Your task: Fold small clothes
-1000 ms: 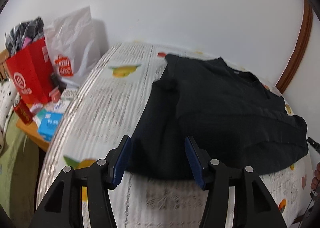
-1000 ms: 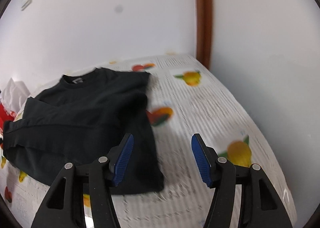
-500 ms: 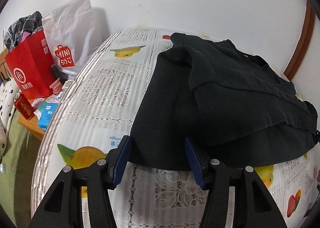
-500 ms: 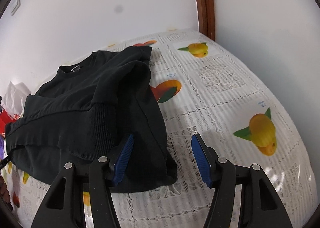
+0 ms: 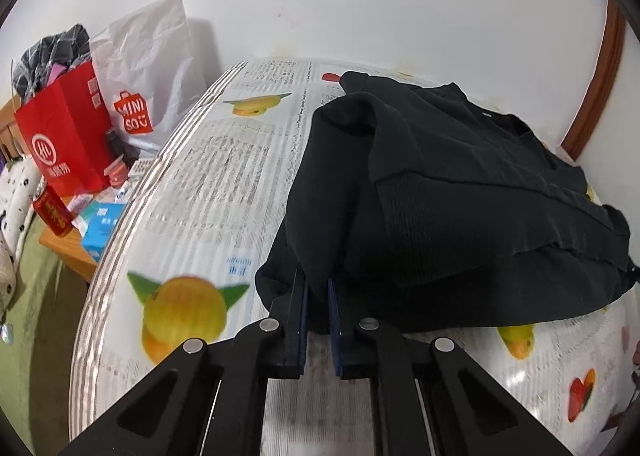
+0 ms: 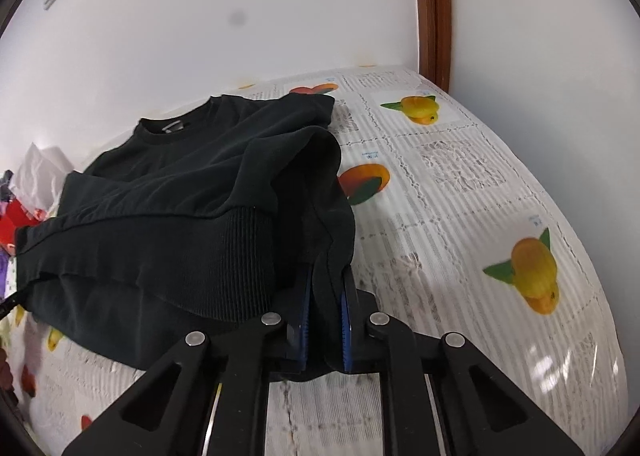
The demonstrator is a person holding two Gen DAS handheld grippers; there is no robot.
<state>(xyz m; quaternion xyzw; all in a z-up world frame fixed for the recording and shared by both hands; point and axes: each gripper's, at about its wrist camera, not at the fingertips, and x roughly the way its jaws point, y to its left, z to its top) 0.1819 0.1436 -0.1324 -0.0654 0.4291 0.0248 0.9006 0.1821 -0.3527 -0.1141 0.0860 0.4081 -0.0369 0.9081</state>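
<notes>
Black knit fabric identifies the task item: a black sweatshirt (image 5: pixel 460 192) lying partly folded on a table covered by a white lace-pattern tablecloth (image 5: pixel 224 184) printed with fruit motifs. The collar end lies toward the white wall; the ribbed hem and one ribbed cuff face the cameras. A folded-over layer rests on top of the body of the garment.

Left gripper (image 5: pixel 317 296): the jaws have just been closing and now stand nearly together, pinching the near corner of the sweatshirt's bottom edge. Dark fabric fills the narrow gap between the blue pads, and the cloth bunches up just above them.

Right gripper (image 6: pixel 325 296): the jaws have just been closing and are now clamped on the opposite near corner of the same edge. A fold of black fabric runs vertically between the blue pads.

Both grippers point downward at the table surface from the near side.

Surroundings, left wrist view: beyond the table's left edge stand a red paper bag (image 5: pixel 66 136) and a white shopping bag (image 5: pixel 148 76) with red print, with small boxes just beside them. In the right wrist view, a brown wooden door frame (image 6: pixel 432 8) runs vertically at the table's far corner.
</notes>
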